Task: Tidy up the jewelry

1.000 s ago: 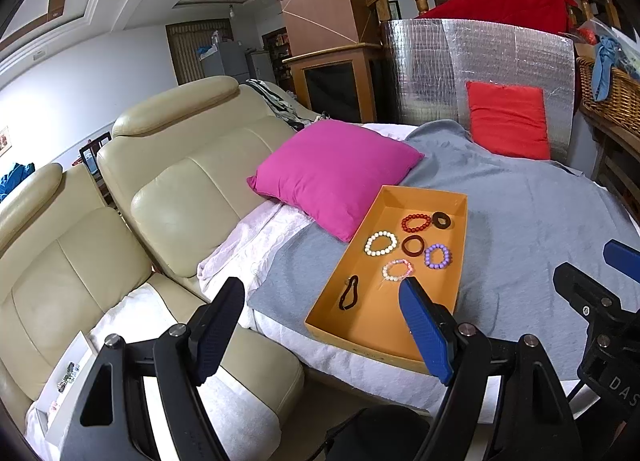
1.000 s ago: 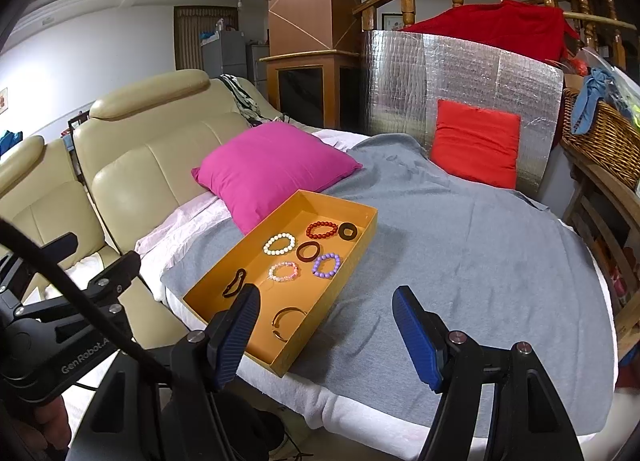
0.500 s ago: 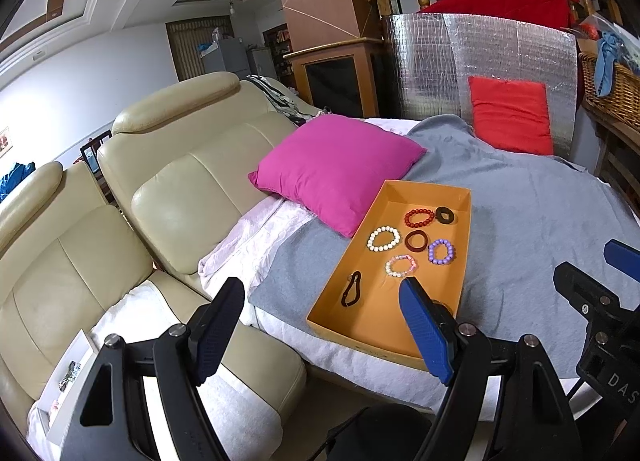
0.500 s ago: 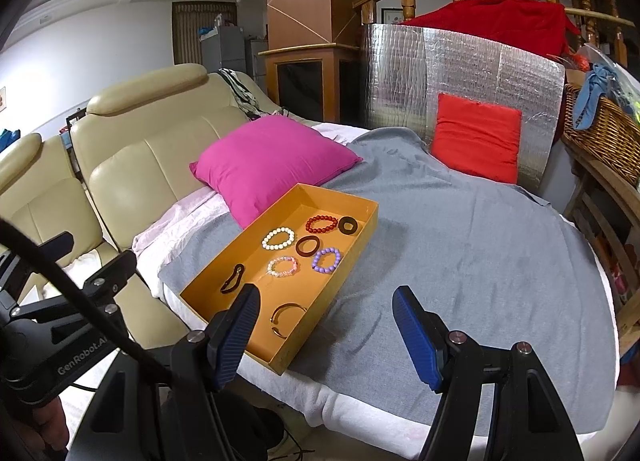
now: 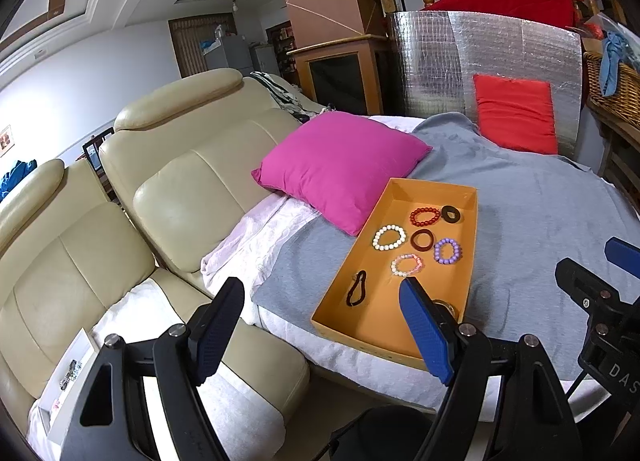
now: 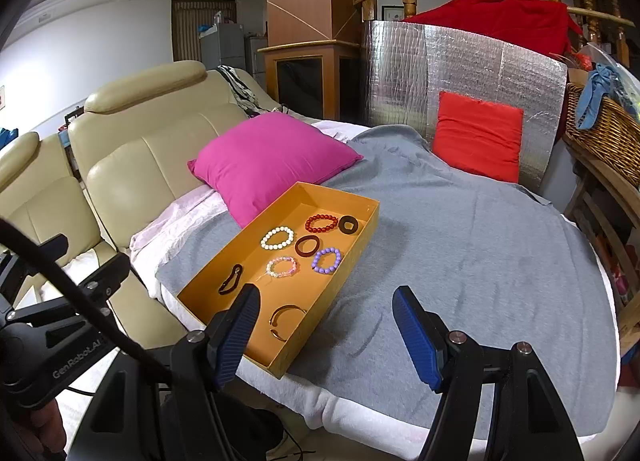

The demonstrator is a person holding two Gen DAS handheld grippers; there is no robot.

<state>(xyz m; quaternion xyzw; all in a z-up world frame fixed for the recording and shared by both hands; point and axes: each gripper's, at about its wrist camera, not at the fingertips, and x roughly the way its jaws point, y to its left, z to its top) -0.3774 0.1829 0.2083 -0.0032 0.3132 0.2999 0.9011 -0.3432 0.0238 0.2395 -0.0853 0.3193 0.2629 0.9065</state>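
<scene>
An orange tray (image 5: 470, 261) (image 6: 362, 249) lies on the grey blanket. It holds several bracelets: a white bead one (image 5: 387, 237) (image 6: 277, 238), a red bead one (image 5: 424, 216) (image 6: 321, 222), a purple one (image 5: 447, 250) (image 6: 326, 260), a pink one (image 5: 406, 264) (image 6: 282, 266), a dark ring (image 5: 422, 239) (image 6: 307, 244), a black loop (image 5: 356, 293) (image 6: 231, 284) and a gold bangle (image 6: 285, 321). My left gripper (image 5: 322, 331) is open and empty, short of the tray's near end. My right gripper (image 6: 326, 335) is open and empty over the tray's near right corner.
A magenta pillow (image 5: 340, 165) (image 6: 270, 163) lies against the tray's far left side. A red cushion (image 6: 478, 135) leans on a silver foil panel. A cream leather sofa (image 5: 168, 189) stands left. A wicker basket (image 6: 604, 133) sits at the right. A white box (image 5: 68, 377) lies on the sofa seat.
Both views have drifted slightly closer to the tray. Both grippers stay open and empty.
</scene>
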